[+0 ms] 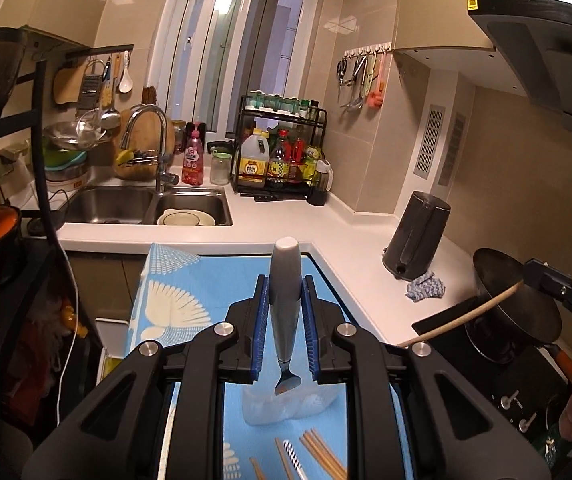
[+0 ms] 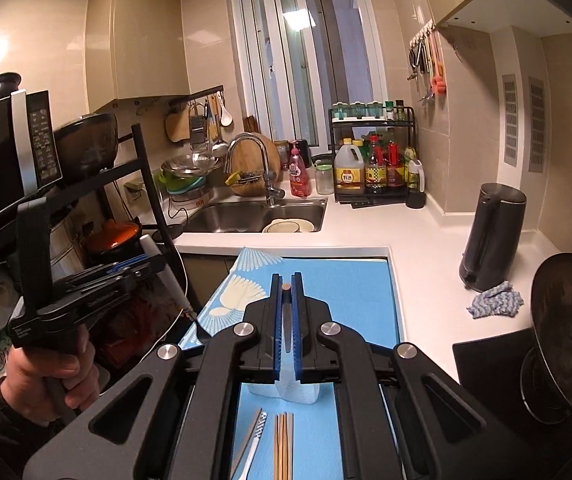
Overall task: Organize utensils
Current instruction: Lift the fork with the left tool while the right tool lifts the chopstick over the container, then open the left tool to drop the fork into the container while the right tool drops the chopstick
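Holding grey-handled utensil [image 1: 284, 304] clamped in my left gripper [image 1: 284, 312], chopstick [image 1: 466, 314] pinched in right gripper [image 2: 286, 312], both above blue mat [image 1: 189, 280]; I'd keep grips firm, lower toward clear container [image 1: 286, 404]. More chopsticks [image 2: 283, 444] on mat, white counter [image 1: 326, 228], sink [image 1: 145, 204] beyond

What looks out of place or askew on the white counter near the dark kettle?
A crumpled blue and white cloth lies bunched on the white counter right beside the dark kettle, not folded or hung. Nothing looks spilled or broken; the kettle stands upright.
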A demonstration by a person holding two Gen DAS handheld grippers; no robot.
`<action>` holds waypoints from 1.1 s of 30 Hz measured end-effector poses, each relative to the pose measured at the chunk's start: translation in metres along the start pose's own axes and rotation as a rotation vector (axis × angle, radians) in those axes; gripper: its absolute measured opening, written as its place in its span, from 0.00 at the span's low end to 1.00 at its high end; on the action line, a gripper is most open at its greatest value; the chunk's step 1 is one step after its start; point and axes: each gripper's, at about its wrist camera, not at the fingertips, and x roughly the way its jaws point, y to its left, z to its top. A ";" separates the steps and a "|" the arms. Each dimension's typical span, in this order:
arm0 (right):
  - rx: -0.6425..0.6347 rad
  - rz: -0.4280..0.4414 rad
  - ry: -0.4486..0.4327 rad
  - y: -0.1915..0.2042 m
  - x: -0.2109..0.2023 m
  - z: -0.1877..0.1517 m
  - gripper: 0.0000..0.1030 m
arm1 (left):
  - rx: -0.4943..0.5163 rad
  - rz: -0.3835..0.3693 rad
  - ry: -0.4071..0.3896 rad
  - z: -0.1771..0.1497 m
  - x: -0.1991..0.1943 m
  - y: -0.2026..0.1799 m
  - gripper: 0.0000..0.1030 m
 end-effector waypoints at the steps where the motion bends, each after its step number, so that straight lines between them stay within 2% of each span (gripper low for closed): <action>1: 0.013 0.009 0.015 -0.004 0.012 -0.001 0.04 | -0.002 -0.001 0.008 0.000 0.009 0.001 0.16; 4: 0.056 0.015 0.061 -0.017 0.046 -0.013 0.04 | 0.007 0.019 0.043 -0.012 0.043 0.006 0.16; 9: 0.115 0.030 0.137 -0.032 0.099 -0.045 0.04 | -0.057 0.002 0.138 -0.049 0.090 0.026 0.16; 17: 0.191 0.013 0.222 -0.042 0.140 -0.088 0.06 | -0.072 -0.005 0.198 -0.087 0.110 0.041 0.16; 19: 0.197 -0.005 0.231 -0.042 0.142 -0.096 0.08 | -0.069 0.010 0.201 -0.091 0.109 0.043 0.18; 21: 0.207 -0.002 0.243 -0.043 0.142 -0.102 0.11 | -0.074 0.013 0.191 -0.091 0.104 0.045 0.27; 23: 0.212 -0.020 0.232 -0.043 0.136 -0.105 0.18 | -0.069 0.032 0.165 -0.087 0.094 0.045 0.45; 28: 0.193 -0.033 0.166 -0.038 0.102 -0.110 0.24 | -0.054 0.050 0.095 -0.081 0.056 0.042 0.48; 33: 0.170 -0.049 0.112 -0.030 0.063 -0.146 0.25 | -0.040 0.071 0.072 -0.107 0.016 0.031 0.48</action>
